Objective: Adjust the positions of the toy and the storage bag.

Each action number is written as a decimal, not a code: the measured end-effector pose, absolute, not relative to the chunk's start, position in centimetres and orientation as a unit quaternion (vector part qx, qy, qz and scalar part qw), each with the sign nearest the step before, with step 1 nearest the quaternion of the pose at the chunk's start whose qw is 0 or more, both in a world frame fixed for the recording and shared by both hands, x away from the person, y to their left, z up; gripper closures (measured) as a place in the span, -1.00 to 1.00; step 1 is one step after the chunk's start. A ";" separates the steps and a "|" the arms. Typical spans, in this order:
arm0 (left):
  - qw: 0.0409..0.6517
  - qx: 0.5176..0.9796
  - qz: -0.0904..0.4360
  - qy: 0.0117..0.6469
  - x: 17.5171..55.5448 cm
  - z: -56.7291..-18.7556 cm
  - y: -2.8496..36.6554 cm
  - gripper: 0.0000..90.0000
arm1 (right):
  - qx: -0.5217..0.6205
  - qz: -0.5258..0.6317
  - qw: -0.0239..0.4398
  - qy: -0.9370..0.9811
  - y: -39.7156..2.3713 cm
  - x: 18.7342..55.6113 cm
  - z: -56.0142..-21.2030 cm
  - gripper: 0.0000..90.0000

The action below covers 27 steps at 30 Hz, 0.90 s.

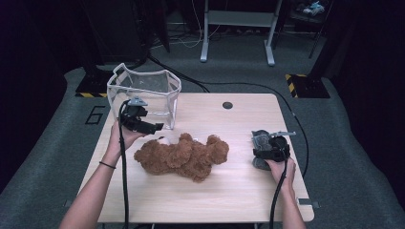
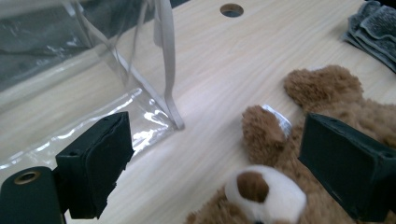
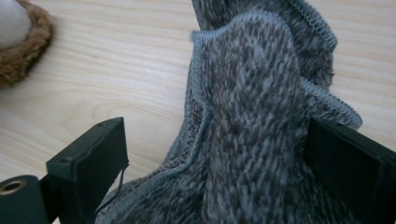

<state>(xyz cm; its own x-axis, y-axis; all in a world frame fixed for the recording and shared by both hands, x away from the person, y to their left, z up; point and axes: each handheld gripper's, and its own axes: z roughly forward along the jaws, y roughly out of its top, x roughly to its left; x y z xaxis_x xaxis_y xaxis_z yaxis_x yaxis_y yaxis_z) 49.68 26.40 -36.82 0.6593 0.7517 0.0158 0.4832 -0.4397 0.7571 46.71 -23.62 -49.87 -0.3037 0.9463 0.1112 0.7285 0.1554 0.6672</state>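
Teddy bear point(image 1: 184, 156) lies flat mid-surface, just in front of the clear bag point(image 1: 143, 93) that stands open at the far left, likely so the toy can go in without first prying the bag apart. The left gripper point(image 1: 155, 128) hangs between bag and bear, jaws spread wide with nothing between them; in the left gripper view the bear's snout point(image 2: 264, 193) sits just below the jaws. The grey cloth point(image 3: 261, 116) lies crumpled on the right of the surface point(image 1: 239, 191). The right gripper point(image 1: 261, 155) is down over it, jaws wide apart either side of a raised fold, which looks like a setup for pinching it.
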 end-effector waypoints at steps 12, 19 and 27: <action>0.376 0.826 0.192 0.373 52.7 -34.3 25.1 -0.76 | 0.568 0.295 0.175 0.748 -23.5 46.7 -51.3 -0.91; 0.373 0.824 0.202 0.375 54.2 -32.9 24.4 -0.74 | 0.560 0.292 0.200 0.749 -23.4 46.5 -52.0 -0.93; 0.365 0.825 0.212 0.376 56.4 -31.7 22.9 -0.72 | 0.557 0.307 0.214 0.742 -23.4 46.1 -52.4 -0.93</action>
